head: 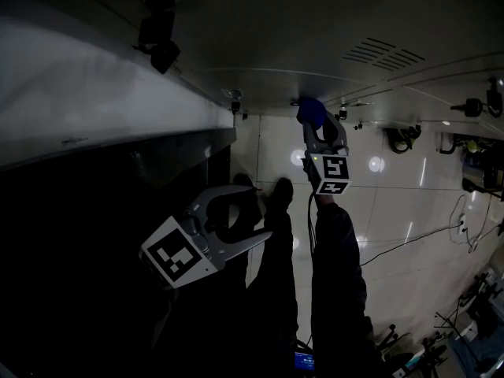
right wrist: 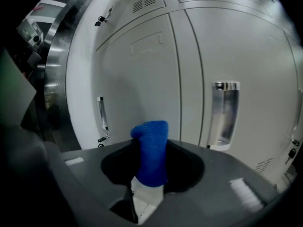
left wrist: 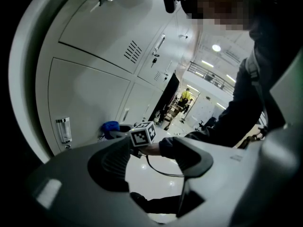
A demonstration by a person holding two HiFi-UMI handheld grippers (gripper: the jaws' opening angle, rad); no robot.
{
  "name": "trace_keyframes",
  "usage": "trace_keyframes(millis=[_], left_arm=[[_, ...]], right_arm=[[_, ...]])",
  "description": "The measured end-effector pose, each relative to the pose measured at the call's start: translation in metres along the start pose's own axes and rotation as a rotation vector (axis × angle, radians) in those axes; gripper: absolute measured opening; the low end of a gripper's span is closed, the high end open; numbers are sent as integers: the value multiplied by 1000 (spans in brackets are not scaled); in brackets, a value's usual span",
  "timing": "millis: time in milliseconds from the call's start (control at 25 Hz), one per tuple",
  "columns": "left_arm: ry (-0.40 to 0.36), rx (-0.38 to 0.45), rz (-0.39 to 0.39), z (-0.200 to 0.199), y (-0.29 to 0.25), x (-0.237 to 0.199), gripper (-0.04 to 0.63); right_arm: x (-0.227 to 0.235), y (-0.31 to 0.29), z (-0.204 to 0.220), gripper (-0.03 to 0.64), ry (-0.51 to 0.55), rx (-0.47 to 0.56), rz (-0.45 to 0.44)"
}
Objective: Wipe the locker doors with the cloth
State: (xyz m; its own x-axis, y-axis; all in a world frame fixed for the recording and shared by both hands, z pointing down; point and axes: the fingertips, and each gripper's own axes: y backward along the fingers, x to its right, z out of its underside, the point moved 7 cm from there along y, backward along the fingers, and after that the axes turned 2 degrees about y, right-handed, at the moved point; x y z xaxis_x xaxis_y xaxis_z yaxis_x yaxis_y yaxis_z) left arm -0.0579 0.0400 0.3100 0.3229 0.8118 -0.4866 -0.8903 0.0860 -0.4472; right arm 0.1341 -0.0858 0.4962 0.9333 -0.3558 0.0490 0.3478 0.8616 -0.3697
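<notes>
A blue cloth (right wrist: pixel 151 152) stands upright between the jaws of my right gripper (right wrist: pixel 151 171), which is shut on it. Straight ahead are the grey locker doors (right wrist: pixel 142 70), and the cloth tip is close to one of them. In the head view the right gripper (head: pixel 316 128) holds the cloth (head: pixel 311 113) up against the lockers (head: pixel 315 46). My left gripper (head: pixel 256 211) hangs lower and to the left, open and empty, away from the lockers. The left gripper view looks past its own open jaws (left wrist: pixel 151 167) at the cloth (left wrist: pixel 110 126) and the locker doors (left wrist: pixel 90 89).
A chrome handle (right wrist: pixel 225 112) sits on the door right of the cloth, and a slim handle with a key (right wrist: pixel 100 117) to its left. Cables (head: pixel 409 239) trail over the glossy floor, with equipment (head: pixel 472 313) at the right. A distant person in yellow (left wrist: pixel 187 94) stands down the hall.
</notes>
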Motion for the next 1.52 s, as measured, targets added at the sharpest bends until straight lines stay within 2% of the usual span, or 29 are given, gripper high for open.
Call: trace_keyframes(millis=[200,440,560,680,880,1040,1240,1520], left_arm=[[-4,-9,-3,0,-2,-1,264],[0,-19,-8,3,0,-2,264],[4,-17,-11,3,2,-2,264],[10,-9,-17,3,6,-3,264],[20,-3,-28,9,13,-7,264],[36,-2,-35,15,18,-9,264],[37,-7,-26,23,21,-7,264],[35,-6,-23,29,19,-5,264]], right_arm=[[21,8,11,123,-67,-11,67],[21,10,16,123,-95,-8,79],[-1,11,18,123,-95,-6,29],[-34,4,19,121,-64,-4,-58],[-89,-27,17,121,-7,-3,-194],[-113,-52,16,121,9,3,-257],[-125,-69,15,121,26,19,-289],[-113,-74,18,121,22,32,-269]])
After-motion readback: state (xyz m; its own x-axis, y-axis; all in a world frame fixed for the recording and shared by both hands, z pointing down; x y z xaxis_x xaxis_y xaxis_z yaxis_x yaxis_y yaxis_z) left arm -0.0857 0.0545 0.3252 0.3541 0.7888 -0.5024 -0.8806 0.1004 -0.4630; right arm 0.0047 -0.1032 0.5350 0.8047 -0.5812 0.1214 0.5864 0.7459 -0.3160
